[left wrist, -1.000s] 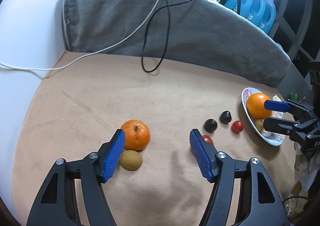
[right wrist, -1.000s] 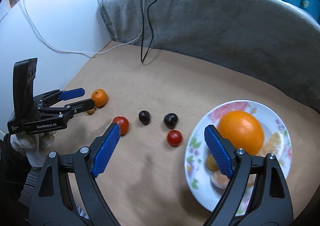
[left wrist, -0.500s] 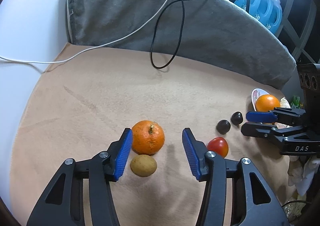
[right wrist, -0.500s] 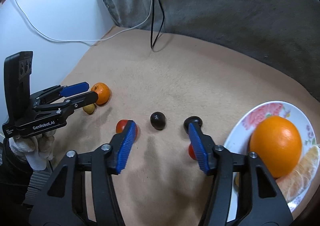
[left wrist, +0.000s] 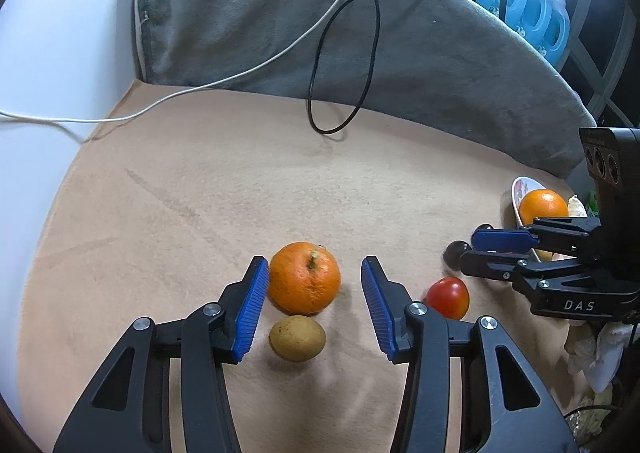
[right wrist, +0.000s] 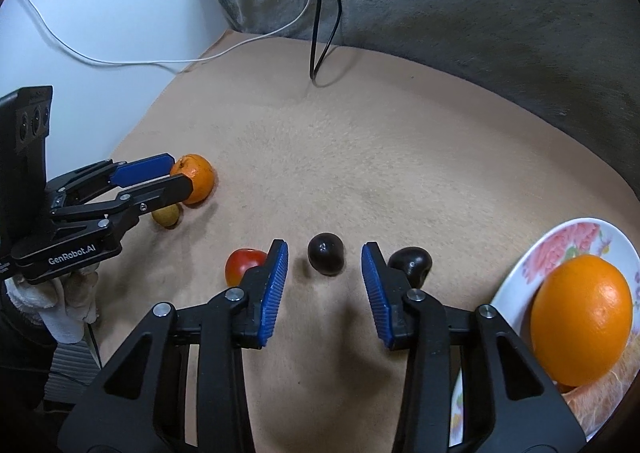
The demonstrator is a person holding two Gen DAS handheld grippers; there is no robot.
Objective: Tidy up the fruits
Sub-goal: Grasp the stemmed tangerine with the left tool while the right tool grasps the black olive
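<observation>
My left gripper (left wrist: 314, 273) is open, its blue pads on either side of a small orange (left wrist: 305, 277) that lies on the tan mat; a brown kiwi-like fruit (left wrist: 297, 337) lies just behind it, between the jaws. A red tomato (left wrist: 447, 297) lies to its right. My right gripper (right wrist: 325, 259) is open around a dark plum (right wrist: 326, 253); a second dark plum (right wrist: 412, 261) lies right of its right finger and the tomato (right wrist: 244, 264) left of its left finger. A flowered plate (right wrist: 532, 265) at the right holds a big orange (right wrist: 582, 323) and orange segments.
A grey blanket (left wrist: 360, 33) rises along the back of the mat. A black cable loop (left wrist: 340, 93) and a white cable (left wrist: 160, 109) hang onto the mat's far part. A white wall (left wrist: 60, 53) bounds the left. Blue detergent bottles (left wrist: 532, 5) stand far right.
Both grippers moved forward and narrowed. The left now brackets the small orange; the right swung left from the plate and now brackets a dark plum.
</observation>
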